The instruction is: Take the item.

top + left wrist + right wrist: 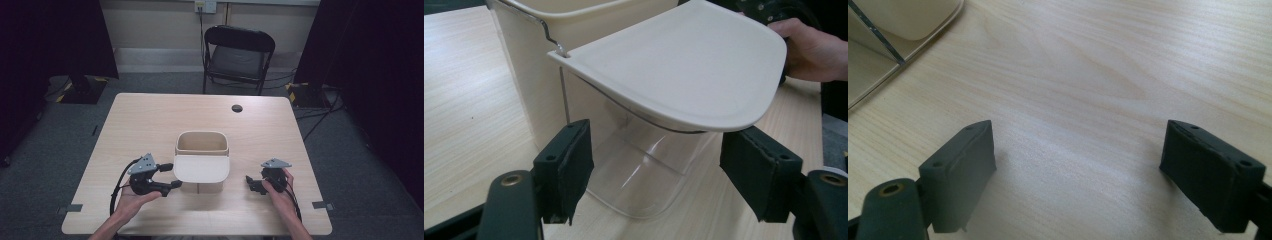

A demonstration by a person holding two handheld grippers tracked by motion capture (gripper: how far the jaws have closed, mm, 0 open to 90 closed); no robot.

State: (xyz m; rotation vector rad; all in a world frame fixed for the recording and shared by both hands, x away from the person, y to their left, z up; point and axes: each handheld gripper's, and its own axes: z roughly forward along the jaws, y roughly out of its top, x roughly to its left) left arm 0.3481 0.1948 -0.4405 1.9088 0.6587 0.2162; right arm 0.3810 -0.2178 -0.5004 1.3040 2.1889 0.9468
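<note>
The high view shows a light wooden table [150, 115] with a beige bin [202, 150] standing near its middle. The bin is open at the top, and its flat lid [202, 169] sticks out level toward the person, hanging over the table. The left gripper [173, 175] is just beside the left edge of this lid, held in the left hand [131, 200]. The right gripper [248, 182] rests near the right side of the bin, a little apart from it, in the right hand [280, 192]. A black folding chair [237, 57] stands behind the table.

In the left gripper view, the jaws stand apart on both sides of the front corner of the bin, below the lid [684, 65]. The pads do not press on anything. The lower part of the bin [644, 170] is clear plastic.

In the right gripper view, the jaws are wide apart over the bare table [1108, 75], with nothing between them. A corner of the bin [903, 20] is at the upper left.
</note>
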